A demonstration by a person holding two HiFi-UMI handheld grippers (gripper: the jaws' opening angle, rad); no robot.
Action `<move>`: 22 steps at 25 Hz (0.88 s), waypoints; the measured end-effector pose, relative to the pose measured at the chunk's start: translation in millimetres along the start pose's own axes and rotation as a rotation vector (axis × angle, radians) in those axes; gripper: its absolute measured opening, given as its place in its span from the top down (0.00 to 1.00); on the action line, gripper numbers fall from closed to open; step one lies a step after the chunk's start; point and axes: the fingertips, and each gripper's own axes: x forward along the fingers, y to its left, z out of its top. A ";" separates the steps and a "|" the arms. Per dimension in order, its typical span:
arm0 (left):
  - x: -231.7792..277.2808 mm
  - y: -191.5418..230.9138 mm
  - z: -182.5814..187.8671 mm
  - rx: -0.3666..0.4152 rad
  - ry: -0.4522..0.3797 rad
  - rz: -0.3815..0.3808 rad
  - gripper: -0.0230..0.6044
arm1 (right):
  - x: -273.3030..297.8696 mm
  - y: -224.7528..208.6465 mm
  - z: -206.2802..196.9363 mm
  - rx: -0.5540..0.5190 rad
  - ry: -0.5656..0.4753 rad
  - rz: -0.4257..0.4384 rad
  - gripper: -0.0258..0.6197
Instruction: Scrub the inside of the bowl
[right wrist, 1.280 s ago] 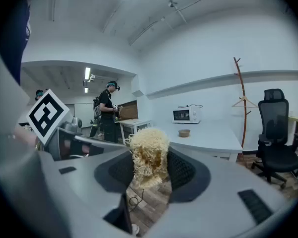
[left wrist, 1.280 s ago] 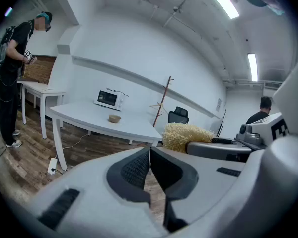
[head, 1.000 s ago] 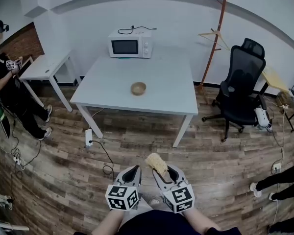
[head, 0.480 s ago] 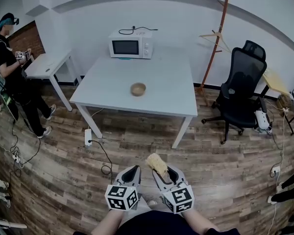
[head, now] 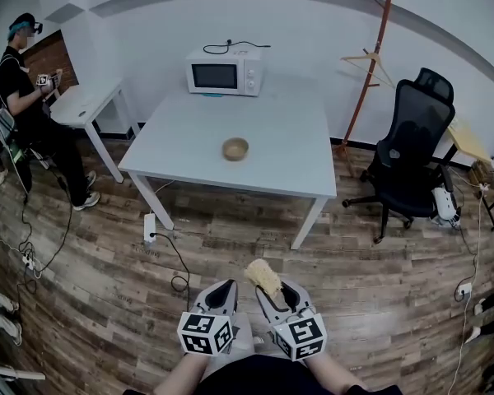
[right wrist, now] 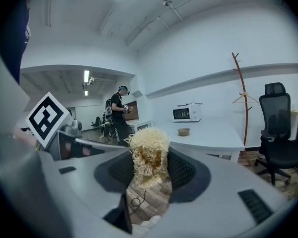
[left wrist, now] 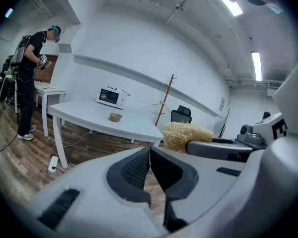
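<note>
We stood well apart from the white rectangular table [head: 272, 159], where the small tan round bowl [head: 235, 148] sat near its middle, in front of the white microwave oven [head: 224, 71]. Our right gripper [head: 272, 291] was clamped on a pale yellow, straw-like scrubbing pad [right wrist: 148, 152], whose tuft poked past the tips. Our left gripper [left wrist: 150, 162] was empty, its jaws pressed together. We judged the scrubbing not yet begun: this was the approach. Next we needed to reach the table, steady the bowl and bring the pad down inside it.
</note>
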 end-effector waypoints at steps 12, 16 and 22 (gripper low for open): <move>58.4 29.4 33.0 0.001 0.002 -0.004 0.93 | 53.0 -38.8 17.0 0.009 0.015 -0.013 0.68; 81.9 45.8 48.4 -0.001 0.003 -0.009 0.93 | 79.3 -52.8 23.4 0.001 0.024 -0.021 0.68; 117.8 73.1 74.0 0.000 0.005 -0.018 0.93 | 121.1 -73.3 41.3 -0.004 0.017 -0.032 0.68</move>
